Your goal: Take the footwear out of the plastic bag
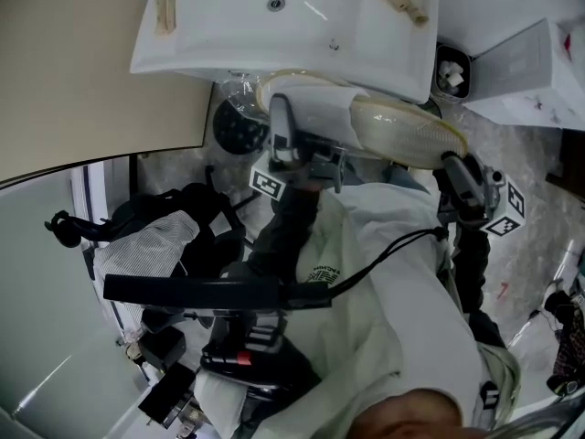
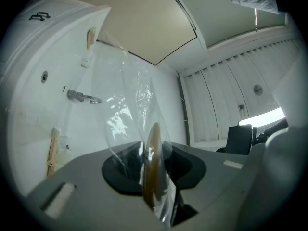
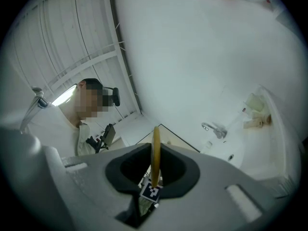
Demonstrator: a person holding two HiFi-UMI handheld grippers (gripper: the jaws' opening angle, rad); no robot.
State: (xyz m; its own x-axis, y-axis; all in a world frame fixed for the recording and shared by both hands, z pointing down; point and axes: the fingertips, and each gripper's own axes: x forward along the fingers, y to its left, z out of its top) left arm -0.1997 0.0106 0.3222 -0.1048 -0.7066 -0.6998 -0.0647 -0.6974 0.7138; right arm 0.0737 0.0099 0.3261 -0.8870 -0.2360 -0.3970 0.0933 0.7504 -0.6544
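A white washbasin (image 1: 274, 39) fills the head view at 12 o'clock. Just below it, at about 1 o'clock, a pale slipper (image 1: 411, 128) with a yellowish rim hangs in the air across the person's chest, held between both tongs. A clear plastic bag (image 2: 127, 105) wraps its 9 o'clock end. There the left tongs (image 1: 278, 108) are nearly closed, pinching the bag film with the slipper's brown edge inside it. The right tongs (image 1: 450, 161), at the slipper's 4 o'clock end, are clamped almost together on its thin yellow rim.
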